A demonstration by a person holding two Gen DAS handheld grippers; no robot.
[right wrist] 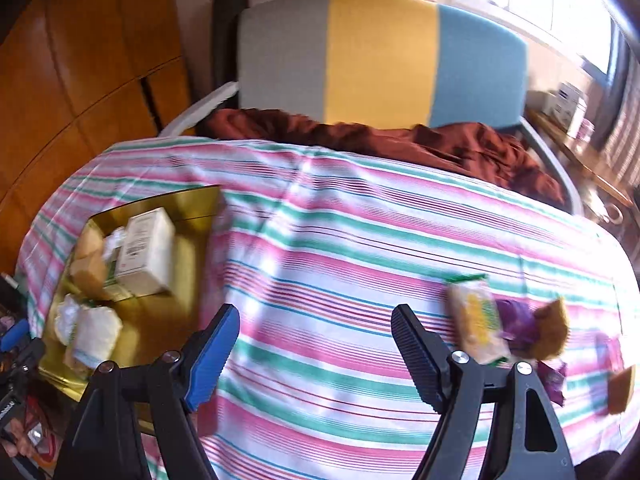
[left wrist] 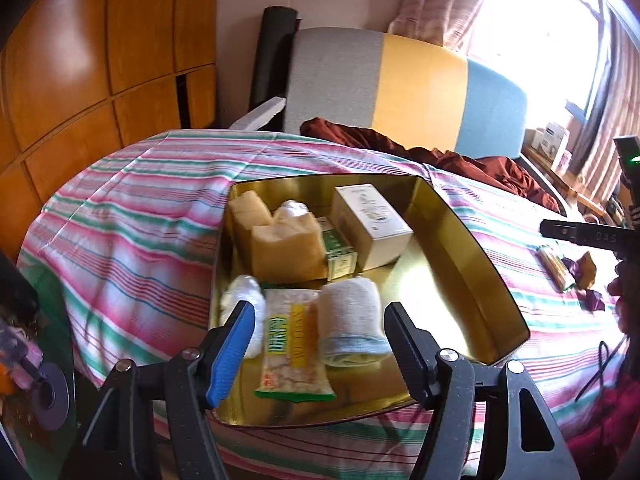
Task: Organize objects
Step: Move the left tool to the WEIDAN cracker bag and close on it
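**Gold tin half full, more things wait on the striped cloth**

On the striped cloth (left wrist: 132, 216) sits a gold tin (left wrist: 472, 264) with its top open. At the back of the tin stands a white box (left wrist: 370, 226). Beside it is a small green box (left wrist: 340, 254), and then two tan blocks (left wrist: 286, 246) that look like sponges. At the front of the tin lie a white fluffy ball (left wrist: 244, 300), a snack bag (left wrist: 294, 350) with yellow and green on it, and a rolled white cloth (left wrist: 352, 320). The bag lies between the ball and the roll.

The left gripper (left wrist: 318, 340) hangs over the front of the tin. Its jaws are spread apart, and nothing is pinched between them. The snack bag and the roll show in the gap below.

The right gripper (right wrist: 316, 344) hangs over bare striped cloth, to the right of the tin. Its jaws are spread wide with nothing in them. This view is blurry.

More things lie on the cloth, well apart from the tin, just to the right of the right gripper. One is a second snack bag (right wrist: 476, 328). Next to it are purple wrappers (right wrist: 518, 326) and a tan block (right wrist: 554, 334). Another tan piece (right wrist: 622, 388) lies near the edge.

A dark red blanket (right wrist: 400, 140) is bunched up at the far side of the cloth.
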